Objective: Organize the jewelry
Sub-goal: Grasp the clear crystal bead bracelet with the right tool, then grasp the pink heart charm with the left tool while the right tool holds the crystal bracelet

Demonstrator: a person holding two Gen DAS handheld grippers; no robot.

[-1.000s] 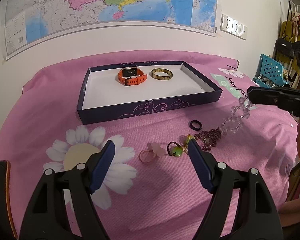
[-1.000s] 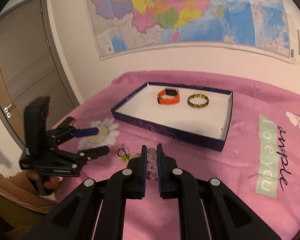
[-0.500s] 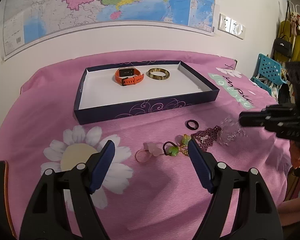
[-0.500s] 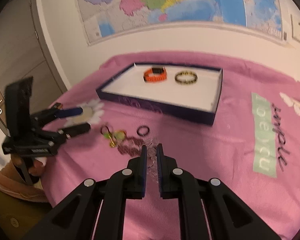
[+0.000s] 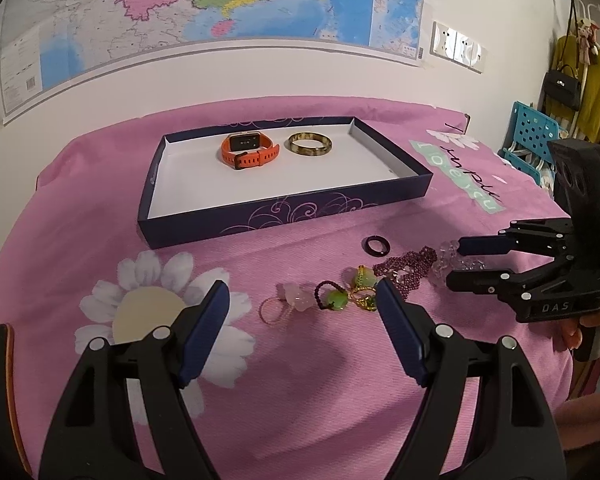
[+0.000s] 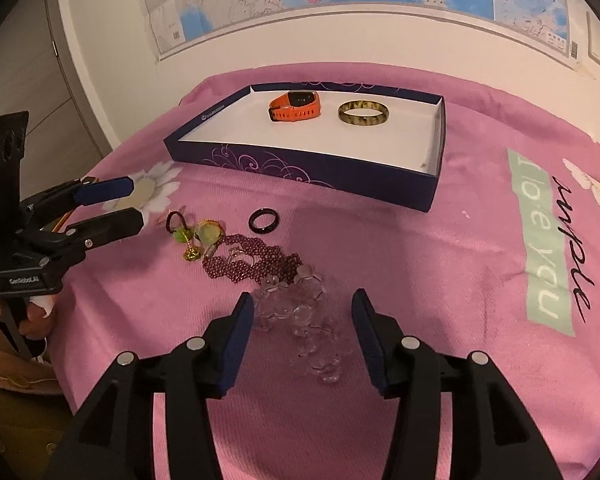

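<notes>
A dark blue box tray (image 5: 284, 208) holds an orange watch (image 5: 249, 150) and a mottled bangle (image 5: 310, 145). In front of it on the pink cloth lie a black ring (image 5: 377, 246), a garnet bead bracelet (image 5: 408, 270), green bead charms (image 5: 336, 300) and a pink charm ring (image 5: 296, 298). My right gripper (image 6: 302, 300) is low over the cloth with its jaws opening. A clear crystal bracelet (image 6: 312, 344) lies loose between them, untouched by the pads. My left gripper (image 5: 301, 288) hovers open just short of the charms, holding nothing.
A large map hangs on the wall behind the table. A blue crate (image 5: 534, 136) and hanging bags (image 5: 562, 84) stand off to the right. The cloth drops off at the near edge, where a person's hand (image 6: 32, 320) grips the left handle.
My right gripper came down with the clear crystal bracelet, set it on the cloth beside the garnet beads and opened its jaws. The left gripper stayed put.
</notes>
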